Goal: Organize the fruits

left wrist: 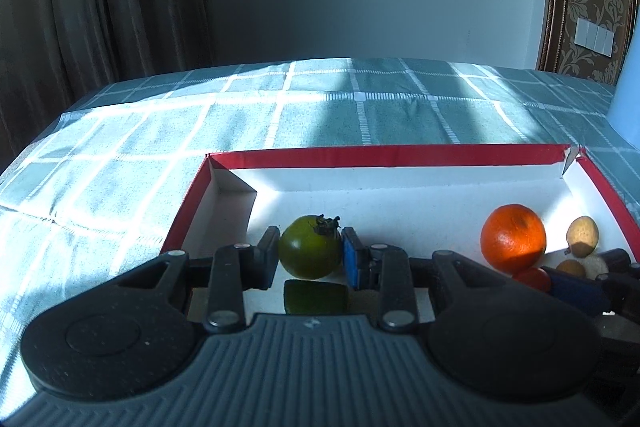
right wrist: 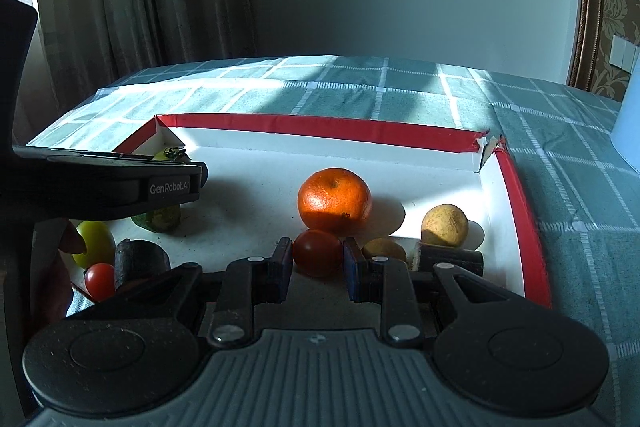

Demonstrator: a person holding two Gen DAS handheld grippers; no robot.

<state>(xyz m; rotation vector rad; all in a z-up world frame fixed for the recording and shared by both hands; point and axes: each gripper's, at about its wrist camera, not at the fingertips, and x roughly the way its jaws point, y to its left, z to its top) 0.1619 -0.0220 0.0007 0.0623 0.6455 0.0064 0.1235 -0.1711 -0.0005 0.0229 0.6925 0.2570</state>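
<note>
My left gripper is shut on a green tomato with a dark stalk, over the left part of a white box with a red rim. My right gripper is shut on a small red tomato near the box's front. In the box lie an orange, also in the left wrist view, two tan fruits, a yellow-green fruit and a small red tomato. A dark green piece lies under the green tomato.
The box sits on a green checked cloth that runs to a wall and curtains. Two dark cylinders lie at the box's front. The left gripper's housing crosses the right wrist view, with a person's finger under it.
</note>
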